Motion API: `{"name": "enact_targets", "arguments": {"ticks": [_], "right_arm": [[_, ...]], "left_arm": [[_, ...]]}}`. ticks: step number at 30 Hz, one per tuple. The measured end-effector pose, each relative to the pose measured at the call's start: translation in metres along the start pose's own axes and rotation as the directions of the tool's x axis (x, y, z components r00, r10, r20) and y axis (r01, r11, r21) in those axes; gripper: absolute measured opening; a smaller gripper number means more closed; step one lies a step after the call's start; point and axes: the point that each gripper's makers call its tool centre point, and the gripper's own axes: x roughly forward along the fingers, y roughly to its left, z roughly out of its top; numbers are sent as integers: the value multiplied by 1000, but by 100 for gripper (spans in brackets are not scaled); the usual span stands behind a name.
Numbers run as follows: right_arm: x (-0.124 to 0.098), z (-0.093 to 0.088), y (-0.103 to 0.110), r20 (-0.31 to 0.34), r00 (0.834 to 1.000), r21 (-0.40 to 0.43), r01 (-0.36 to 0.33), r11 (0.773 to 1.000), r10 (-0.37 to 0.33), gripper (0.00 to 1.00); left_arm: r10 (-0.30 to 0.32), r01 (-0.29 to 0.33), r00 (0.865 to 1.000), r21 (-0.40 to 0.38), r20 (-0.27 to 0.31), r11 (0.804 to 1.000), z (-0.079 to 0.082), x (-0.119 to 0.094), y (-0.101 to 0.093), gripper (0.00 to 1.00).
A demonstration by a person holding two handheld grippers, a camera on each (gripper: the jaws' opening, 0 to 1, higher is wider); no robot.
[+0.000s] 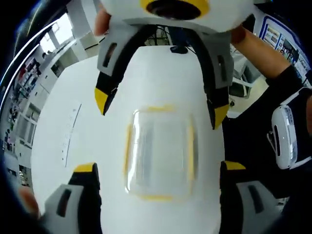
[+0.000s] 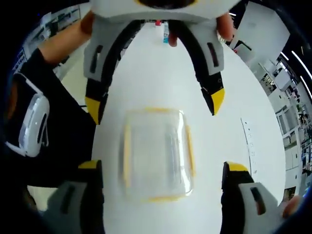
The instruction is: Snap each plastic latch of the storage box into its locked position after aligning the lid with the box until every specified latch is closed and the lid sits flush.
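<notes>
- White tabletop (image 1: 161,83) spreads under both views, with an office of desks and windows curving around its edge.
- On it lies the storage box (image 1: 158,156) — clear plastic, lid on, yellow latches (image 1: 128,146) along its four sides.
- In the left gripper view the box's long axis runs up and down the picture, along the line of the jaws; in the right gripper view it lies much the same way, only slightly longer than wide.
- The left gripper (image 1: 158,168) has its yellow-tipped jaws spread wide, one on each side of the box, touching nothing.
- The right gripper (image 1: 161,109) comes in from the top of that view, facing the other way, also wide apart and holding nothing — its tips hang just past the box's far end.
- Blur hides whether each latch is pressed down.
- A hand in a dark sleeve (image 1: 258,53) grips the right gripper.
</notes>
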Motion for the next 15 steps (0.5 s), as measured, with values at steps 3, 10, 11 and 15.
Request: {"name": "enact_targets", "arguments": {"ticks": [3, 10, 11, 15], "right_arm": [[-8, 3, 0, -1, 1000, -3, 13, 1000, -13, 100], [-24, 5, -2, -22, 999, -12, 38, 999, -38, 100], [-26, 6, -3, -22, 999, -12, 42, 999, -42, 100], [-36, 7, -7, -22, 998, -11, 61, 998, -61, 100]], "left_arm": [[11, -11, 1000, 0, 11, 1000, 4, -8, -1, 100], [24, -24, 1000, -19, 7, 1000, 7, -24, -1, 100], [27, -27, 1000, -19, 7, 999, 7, -27, -1, 100], [45, -45, 999, -12, 13, 999, 13, -42, -1, 100]]}}
